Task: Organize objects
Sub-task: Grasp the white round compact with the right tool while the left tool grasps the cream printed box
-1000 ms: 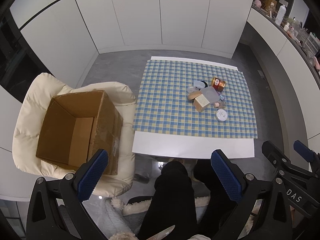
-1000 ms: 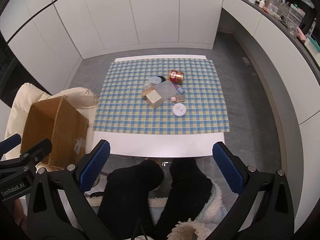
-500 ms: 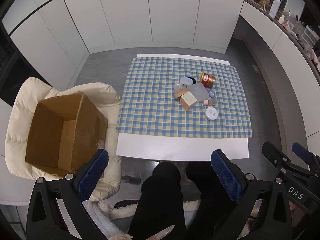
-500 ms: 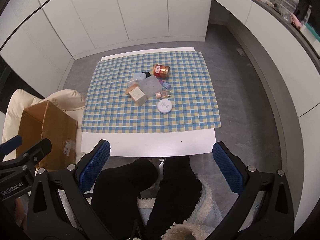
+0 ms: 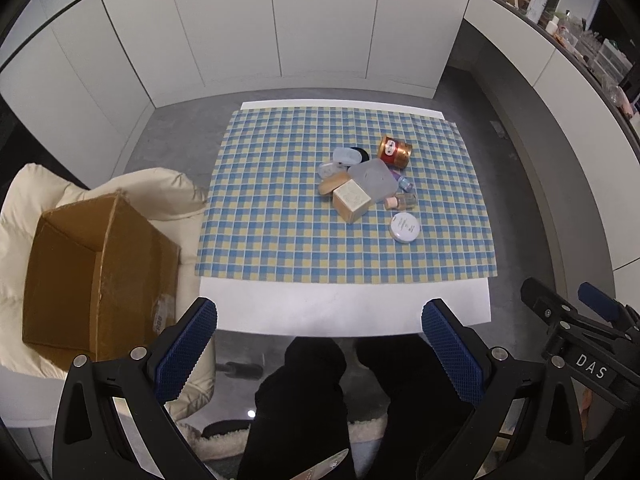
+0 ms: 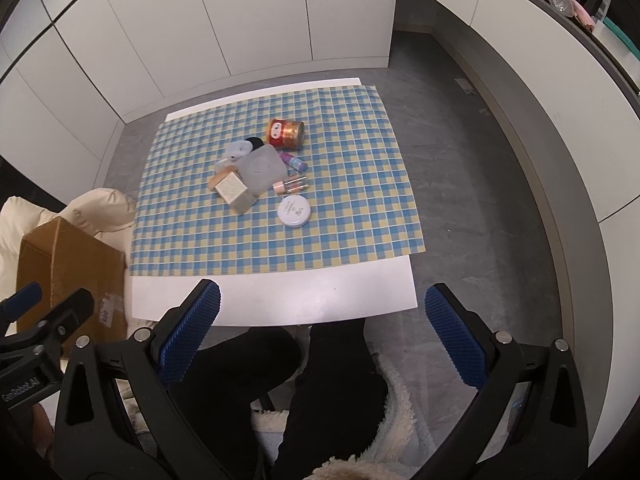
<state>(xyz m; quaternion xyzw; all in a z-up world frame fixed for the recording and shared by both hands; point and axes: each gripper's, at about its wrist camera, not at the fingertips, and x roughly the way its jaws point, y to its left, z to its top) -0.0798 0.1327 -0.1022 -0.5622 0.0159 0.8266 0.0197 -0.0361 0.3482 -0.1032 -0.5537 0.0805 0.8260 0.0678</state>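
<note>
Both cameras have swung since the earlier frames: in the left wrist view the table has slid from right of centre toward the middle, and the cardboard box has drifted to the lower left edge of the frame. In the right wrist view the table now sits tilted, its pile of small things left of centre.

Nothing on the table has been touched. The left gripper hangs over the near edge with its jaws spread wide and nothing between them; the right gripper is likewise wide and empty, low in its frame above the person's dark trouser legs.

The pile lies on the checked cloth, centre-right of the left view: a red and gold tin on its side at the top, a frosted plastic lid below it, a tan carton touching that lid, a small bottle just beside it, and a round white jar a little apart at the bottom. The box stands open on a cream cushioned chair, left of the table.

This looks like the very start: approach, with no item picked yet. The next move, I judge, calls for lowering one gripper toward the pile. The white jar, lying free of the rest, seems the easiest first grasp, then a carry leftward to the box.
</note>
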